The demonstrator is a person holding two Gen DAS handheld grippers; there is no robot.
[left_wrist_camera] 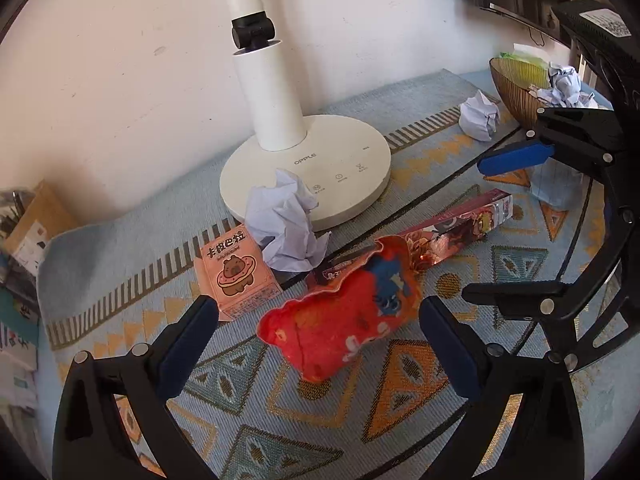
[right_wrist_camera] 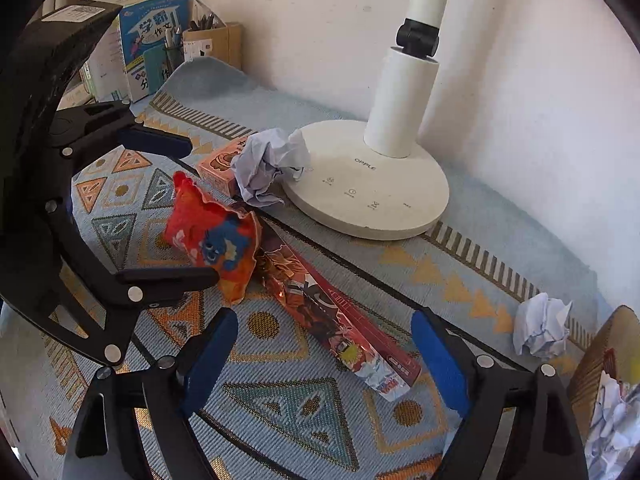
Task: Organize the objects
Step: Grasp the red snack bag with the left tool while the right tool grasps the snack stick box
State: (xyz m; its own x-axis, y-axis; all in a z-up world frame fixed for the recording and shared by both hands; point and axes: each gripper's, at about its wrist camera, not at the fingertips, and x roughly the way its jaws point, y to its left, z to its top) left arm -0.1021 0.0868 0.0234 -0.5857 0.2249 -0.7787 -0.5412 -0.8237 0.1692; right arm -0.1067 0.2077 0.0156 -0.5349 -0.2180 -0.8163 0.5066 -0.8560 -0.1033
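A red snack bag [left_wrist_camera: 340, 320] lies on the patterned mat between the fingers of my left gripper [left_wrist_camera: 316, 312], which stands open with gaps on both sides. In the right wrist view the same bag [right_wrist_camera: 212, 236] sits between the left gripper's [right_wrist_camera: 196, 210] fingers. A long red foil pack [right_wrist_camera: 340, 328] with cartoon figures lies between the fingers of my right gripper [right_wrist_camera: 322, 324], open and clear of it. The right gripper [left_wrist_camera: 492, 226] hovers over the pack's [left_wrist_camera: 452, 228] far end. A pink capybara box [left_wrist_camera: 236, 268] and a crumpled paper ball [left_wrist_camera: 284, 228] lie behind the bag.
A white lamp base [left_wrist_camera: 348, 160] stands against the wall. A second paper ball [right_wrist_camera: 542, 328] lies near a ribbed bowl [left_wrist_camera: 516, 92] that holds more crumpled paper. Books [right_wrist_camera: 152, 40] and a pen holder [right_wrist_camera: 212, 44] stand at the mat's far left.
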